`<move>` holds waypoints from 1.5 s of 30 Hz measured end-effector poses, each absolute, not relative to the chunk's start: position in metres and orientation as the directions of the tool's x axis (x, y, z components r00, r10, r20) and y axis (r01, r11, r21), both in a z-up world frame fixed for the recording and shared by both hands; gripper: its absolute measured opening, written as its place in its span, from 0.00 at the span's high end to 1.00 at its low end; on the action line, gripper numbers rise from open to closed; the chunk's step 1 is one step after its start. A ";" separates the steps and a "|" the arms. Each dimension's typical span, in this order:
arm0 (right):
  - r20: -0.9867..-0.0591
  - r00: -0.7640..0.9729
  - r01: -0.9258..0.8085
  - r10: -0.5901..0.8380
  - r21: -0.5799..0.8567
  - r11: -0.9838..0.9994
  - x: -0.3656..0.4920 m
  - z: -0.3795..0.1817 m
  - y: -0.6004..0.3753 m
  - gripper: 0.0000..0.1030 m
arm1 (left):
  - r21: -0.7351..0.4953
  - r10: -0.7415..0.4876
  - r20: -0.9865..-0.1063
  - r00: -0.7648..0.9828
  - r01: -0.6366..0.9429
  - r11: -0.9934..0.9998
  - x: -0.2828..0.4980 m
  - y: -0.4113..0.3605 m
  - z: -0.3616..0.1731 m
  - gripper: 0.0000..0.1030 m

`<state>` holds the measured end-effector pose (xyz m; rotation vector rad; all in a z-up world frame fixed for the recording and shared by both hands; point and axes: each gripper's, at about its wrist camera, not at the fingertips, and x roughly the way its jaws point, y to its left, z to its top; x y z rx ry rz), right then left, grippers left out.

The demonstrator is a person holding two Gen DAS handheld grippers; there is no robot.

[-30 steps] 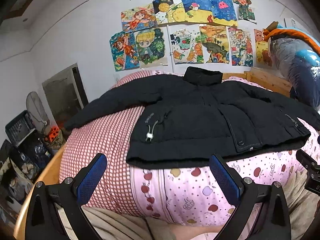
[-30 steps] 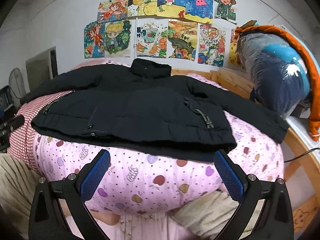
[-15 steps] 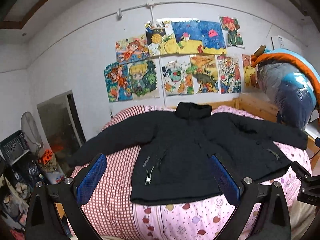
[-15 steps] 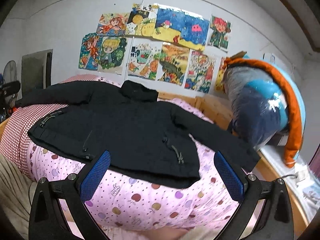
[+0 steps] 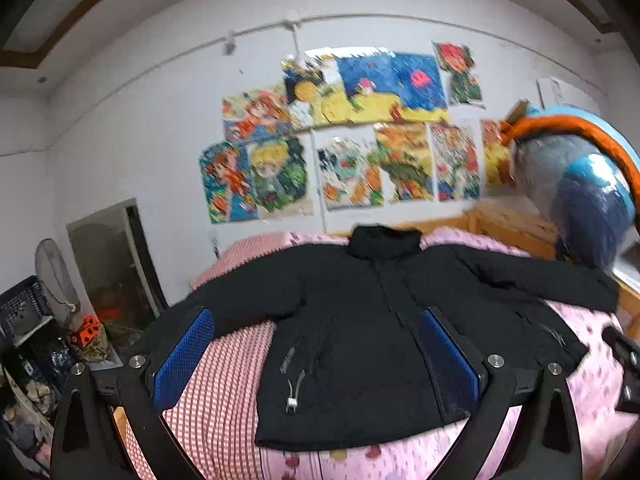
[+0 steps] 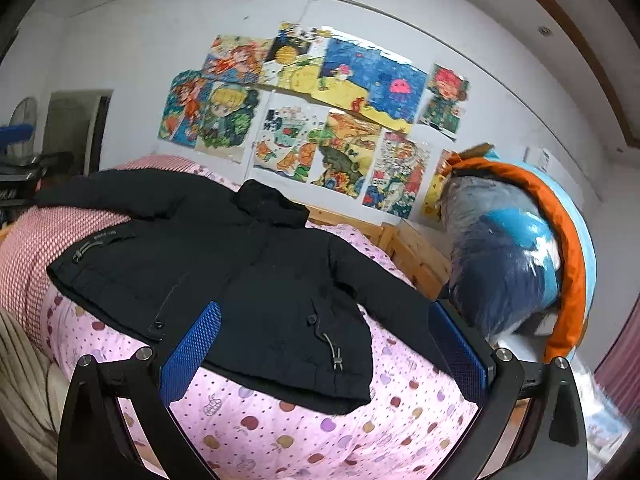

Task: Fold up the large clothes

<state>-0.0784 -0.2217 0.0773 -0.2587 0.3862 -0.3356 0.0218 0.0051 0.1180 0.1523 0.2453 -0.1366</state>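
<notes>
Black puffer jacket [image 5: 372, 344] spread flat on bed.
Left gripper [image 5: 316, 354] and right gripper [image 6: 326, 344] hover near, jaws apart, empty.

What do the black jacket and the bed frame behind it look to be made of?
Black jacket: apparently a matte woven synthetic shell with padding, judging by its puffy sleeves, soft creases and lack of shine; the fibre cannot be told. Bed frame: light, unpainted-looking wood, with a yellowish tone and plank-like boards.
</notes>
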 end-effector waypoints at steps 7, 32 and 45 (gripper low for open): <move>-0.571 0.819 -0.037 -0.049 -0.137 0.990 -0.036 0.092 -0.244 0.01 | 0.122 -0.115 -0.291 0.950 0.155 0.980 0.064 -0.007 0.118 0.00; -0.691 0.713 0.507 -0.120 0.389 0.769 0.084 -0.055 -0.449 0.01 | 0.291 -0.298 -0.225 0.928 0.355 0.888 0.200 -0.056 0.134 0.00; -0.593 0.756 0.654 -0.278 0.698 0.291 0.049 -0.136 -0.523 0.01 | 0.023 -0.499 -0.542 0.676 0.605 0.796 0.342 -0.214 0.069 0.00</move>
